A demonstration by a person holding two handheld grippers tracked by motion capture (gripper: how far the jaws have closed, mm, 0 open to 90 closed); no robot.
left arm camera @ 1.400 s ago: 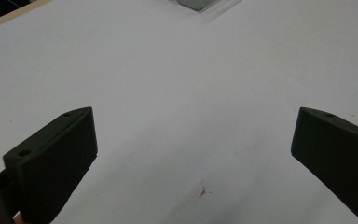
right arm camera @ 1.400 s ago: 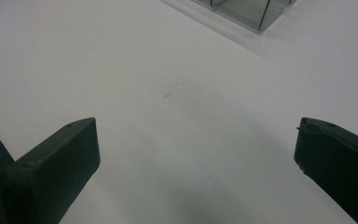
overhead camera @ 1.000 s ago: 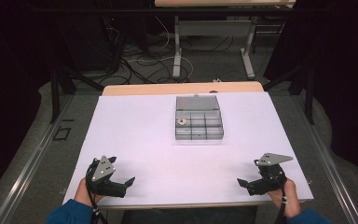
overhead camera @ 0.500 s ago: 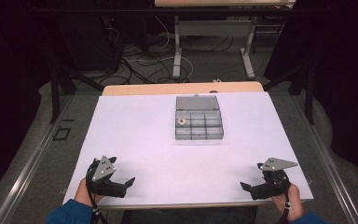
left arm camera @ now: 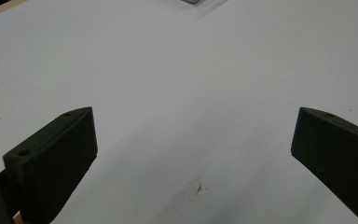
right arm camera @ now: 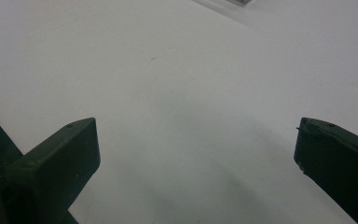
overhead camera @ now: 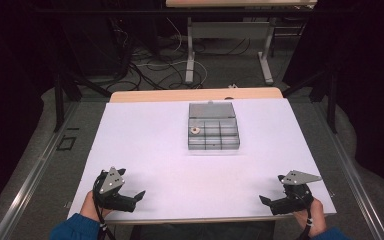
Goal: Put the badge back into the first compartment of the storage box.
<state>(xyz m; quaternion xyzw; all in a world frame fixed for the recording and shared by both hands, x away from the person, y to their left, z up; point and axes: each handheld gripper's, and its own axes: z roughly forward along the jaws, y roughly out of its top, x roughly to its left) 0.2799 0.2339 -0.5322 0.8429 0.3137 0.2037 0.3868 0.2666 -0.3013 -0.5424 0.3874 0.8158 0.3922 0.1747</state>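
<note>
No brand, label or writing can be read on anything here.

A grey compartment box (overhead camera: 213,133) sits on the white table (overhead camera: 150,145), about midway between the left and right edges and closer to the far edge than to the near one. Its lid (overhead camera: 211,109) is open and lies back toward the far edge. The tray is split into small compartments, and a small pale ring-shaped part (overhead camera: 195,131) lies in the far left compartment; what the other compartments hold is too dim to tell.

The left gripper (overhead camera: 139,195) rests near the near left corner of the table, held by a hand (overhead camera: 91,210) in a blue sleeve. Its jaws are spread wide with only bare table between them, as the left gripper view shows (left arm camera: 193,154); a small reddish mark (left arm camera: 199,188) on the surface lies between them.

The right gripper (overhead camera: 264,201) sits near the near right corner, held by the other hand (overhead camera: 316,220). Its jaws also stand wide apart and hold nothing, seen in the right gripper view (right arm camera: 196,154).

The box lies well apart from both grippers, farther up the table and between them. A corner of it shows at the top edge of each gripper view.
</note>
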